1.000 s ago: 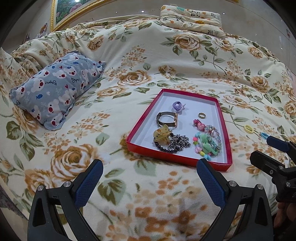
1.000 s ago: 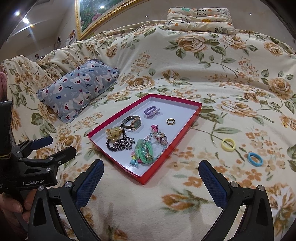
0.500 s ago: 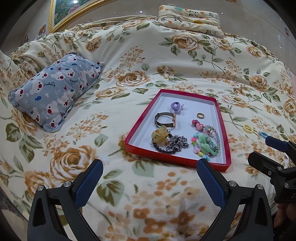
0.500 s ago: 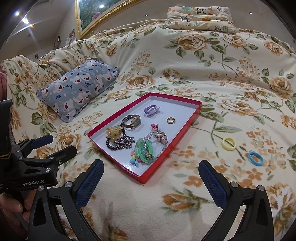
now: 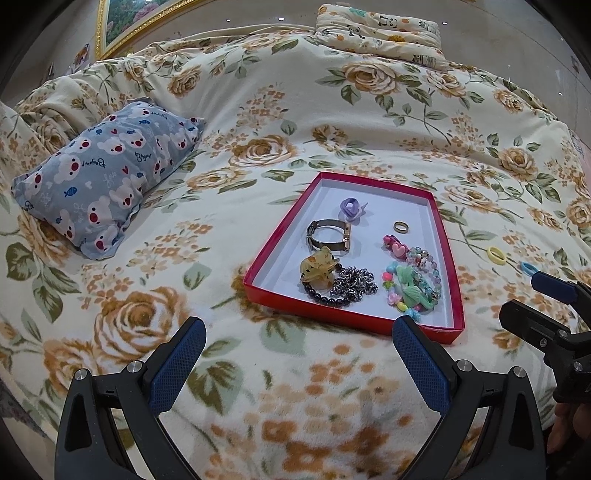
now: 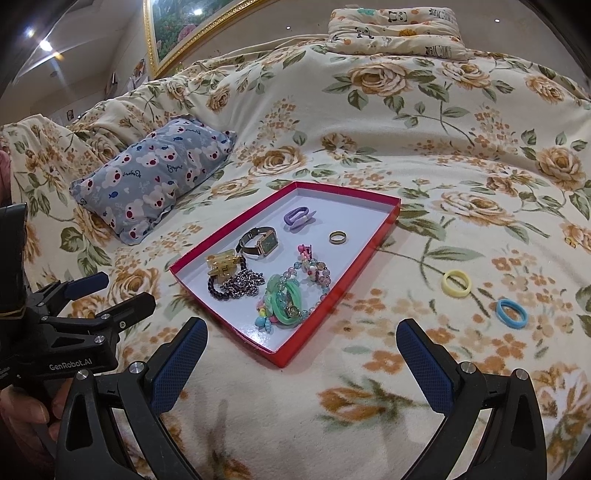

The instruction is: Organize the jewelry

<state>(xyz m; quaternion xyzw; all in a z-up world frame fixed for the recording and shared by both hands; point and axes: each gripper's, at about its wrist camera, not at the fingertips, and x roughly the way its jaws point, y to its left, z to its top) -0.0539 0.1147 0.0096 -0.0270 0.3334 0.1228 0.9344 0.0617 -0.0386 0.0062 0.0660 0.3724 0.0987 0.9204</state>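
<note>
A red-rimmed tray [image 5: 277,243] [image 6: 373,243] with a white floor lies on the flowered bedspread. It holds a watch [image 6: 260,242], a gold ring [image 6: 338,237], a purple clip [image 6: 297,218], a yellow claw clip [image 5: 319,266], a silver chain [image 5: 352,282] and beaded bracelets [image 6: 291,295]. A yellow hair tie [image 6: 457,283] and a blue hair tie [image 6: 511,314] lie on the blanket right of the tray. My left gripper [image 5: 295,365] stands open before the tray's near edge. My right gripper [image 6: 301,363] is open too, nothing between its fingers.
A blue bear-print pillow [image 5: 107,177] rests left of the tray. A folded panda-print cloth [image 6: 397,31] lies at the far end of the bed, under a gold-framed picture [image 6: 173,29]. A hand [image 6: 22,413] holds the left gripper's handle.
Both views have shifted only slightly; the left wrist view has drifted a little closer to the tray. Both grippers stay open and nothing in the tray has moved.
</note>
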